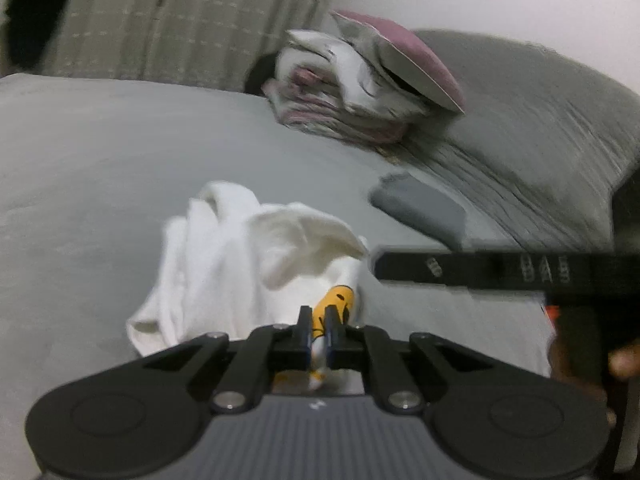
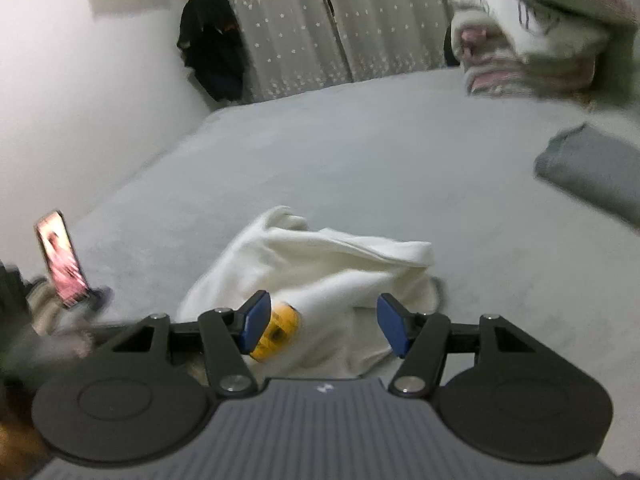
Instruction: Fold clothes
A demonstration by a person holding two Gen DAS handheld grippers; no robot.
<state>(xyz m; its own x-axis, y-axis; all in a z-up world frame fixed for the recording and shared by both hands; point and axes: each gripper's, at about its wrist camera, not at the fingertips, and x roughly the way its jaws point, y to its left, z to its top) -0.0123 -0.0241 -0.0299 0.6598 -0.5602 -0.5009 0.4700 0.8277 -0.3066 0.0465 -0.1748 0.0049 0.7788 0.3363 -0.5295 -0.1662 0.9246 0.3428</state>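
Left gripper [image 1: 318,326]: your jaws are pinched nearly together on the white garment [image 1: 240,264], at the part carrying the yellow print [image 1: 335,300].
Right gripper [image 2: 320,326]: your jaws stand wide apart, hovering just over the near edge of the same garment [image 2: 320,272]; nothing sits between the blue pads [image 2: 256,320].
Garment: it lies crumpled on the grey bed [image 1: 100,168], close in front of both your tools.
Phone [image 2: 60,260]: propped upright at your left, screen lit.
Grey folded piece [image 2: 592,168]: further out, to the right.
Folded stack [image 1: 340,100]: far side of the bed, before the curtain [image 2: 320,20].
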